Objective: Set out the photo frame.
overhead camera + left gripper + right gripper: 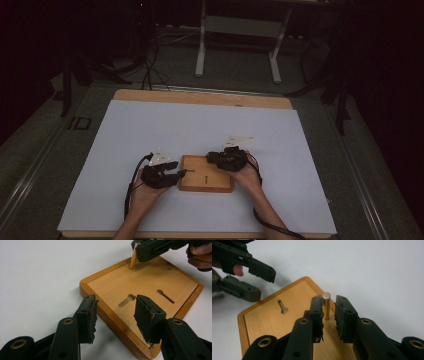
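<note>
Peg [326, 305] stands in the board's [206, 174] far hole between my right fingers [329, 315], not visibly pinched; left fingers [115, 315] open astride the near-left edge, steadying.

Peg [326, 305] upright in the board [206, 175], board mid-table [150, 125] between both hand-held grippers.

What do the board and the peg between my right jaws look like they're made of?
The board looks like wood or wood veneer: warm grain, smooth low-sheen face, rounded raised rim. The peg looks like pale wood or brass-toned metal: its flat top catches light, so I cannot tell which. It stands between the right gripper jaws.
</note>
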The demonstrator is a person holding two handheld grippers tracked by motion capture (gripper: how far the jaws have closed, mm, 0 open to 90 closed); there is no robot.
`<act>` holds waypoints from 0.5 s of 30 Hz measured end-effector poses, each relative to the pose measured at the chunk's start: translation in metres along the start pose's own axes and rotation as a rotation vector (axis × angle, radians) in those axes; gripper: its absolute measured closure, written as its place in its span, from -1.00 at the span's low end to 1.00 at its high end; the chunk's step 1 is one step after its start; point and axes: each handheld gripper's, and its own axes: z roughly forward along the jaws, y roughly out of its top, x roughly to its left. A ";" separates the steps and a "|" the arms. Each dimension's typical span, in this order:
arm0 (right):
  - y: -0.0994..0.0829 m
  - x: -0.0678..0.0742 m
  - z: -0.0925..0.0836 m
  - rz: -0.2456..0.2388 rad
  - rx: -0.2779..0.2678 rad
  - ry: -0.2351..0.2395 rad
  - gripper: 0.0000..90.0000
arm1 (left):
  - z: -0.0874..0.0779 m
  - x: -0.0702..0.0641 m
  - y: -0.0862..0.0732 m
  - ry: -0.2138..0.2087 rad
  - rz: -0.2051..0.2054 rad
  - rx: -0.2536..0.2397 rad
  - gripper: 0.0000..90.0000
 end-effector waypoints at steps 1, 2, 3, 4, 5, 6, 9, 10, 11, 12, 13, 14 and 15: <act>0.000 0.000 0.000 0.000 0.000 0.000 0.68 | 0.000 0.000 0.000 0.000 0.000 0.000 0.15; 0.000 0.000 0.001 0.000 0.000 0.002 0.68 | 0.001 0.000 0.000 0.000 0.001 0.002 0.15; 0.000 0.000 0.006 0.005 0.011 0.002 0.69 | 0.001 -0.001 0.000 0.000 0.002 0.002 0.15; 0.000 0.000 0.008 0.011 0.015 0.004 0.73 | 0.000 -0.001 0.000 0.000 0.001 0.001 0.15; -0.001 -0.001 0.010 0.014 0.016 0.006 0.76 | 0.000 -0.001 0.000 0.000 0.002 0.001 0.15; -0.002 -0.001 0.012 0.016 0.020 0.008 0.78 | 0.000 0.000 0.000 -0.001 0.002 0.001 0.15; -0.004 -0.002 0.015 0.026 0.028 0.012 0.81 | 0.000 0.000 0.000 -0.001 0.001 0.002 0.15; -0.004 -0.002 0.015 0.029 0.024 0.016 0.81 | 0.001 -0.001 0.000 -0.001 0.001 0.003 0.15; -0.004 -0.002 0.015 0.031 0.024 0.017 0.82 | 0.001 -0.001 0.000 -0.001 0.002 0.004 0.15; -0.004 -0.002 0.016 0.031 0.024 0.018 0.82 | 0.001 -0.001 0.000 0.000 0.002 0.005 0.15; -0.004 -0.003 0.016 0.032 0.027 0.020 0.83 | 0.001 -0.001 0.000 -0.001 0.003 0.006 0.15; -0.004 -0.003 0.015 0.034 0.030 0.024 0.83 | 0.001 -0.001 0.000 -0.002 0.003 0.006 0.15; -0.003 -0.004 0.016 0.038 0.031 0.028 0.83 | 0.001 -0.001 0.000 -0.002 0.003 0.006 0.15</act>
